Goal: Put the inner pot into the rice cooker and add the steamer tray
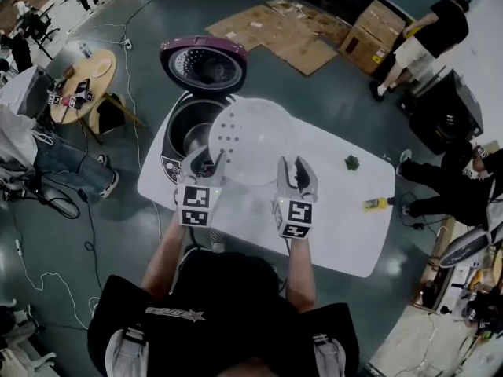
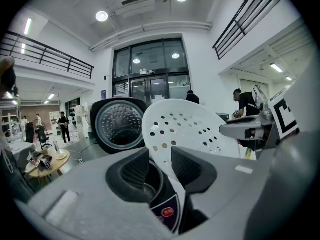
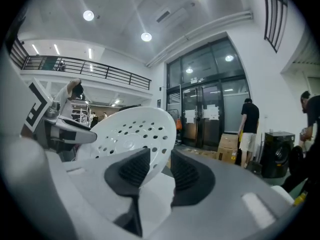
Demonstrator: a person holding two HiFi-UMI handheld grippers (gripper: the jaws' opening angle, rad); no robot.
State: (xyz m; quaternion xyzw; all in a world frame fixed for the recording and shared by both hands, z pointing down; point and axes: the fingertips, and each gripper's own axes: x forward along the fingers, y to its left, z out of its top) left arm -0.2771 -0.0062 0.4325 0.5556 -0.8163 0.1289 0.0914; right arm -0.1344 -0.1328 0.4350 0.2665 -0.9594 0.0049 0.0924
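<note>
- Steamer tray: a white round dish with small holes across its face, held up between the two grippers above the white counter. In the head view its left edge overlaps the rim of the rice cooker.
- Left gripper: its fingers stand narrow and are clamped on the near-left rim of the tray. The left gripper view shows the rim running down between the two dark pads.
- Right gripper: it is closed the same way on the near-right rim. In the right gripper view the tray tilts up and to the left, with its edge caught between the pads.
- Both views show the tray tilted rather than flat, its perforated face turned towards the person.
- Rice cooker: it stands at the counter's far-left corner with its lid thrown open and upright behind it. The lid's round ribbed inner plate shows in the left gripper view.
- Inner pot: it sits down inside the cooker body, shiny metal wall showing, just left of the tray.
- A small green thing lies towards the counter's right side, and a yellow thing is at its right edge, both well apart from the tray.
- Flattened cardboard lies on the floor beyond the counter, and a round wooden table stands to the left.
</note>
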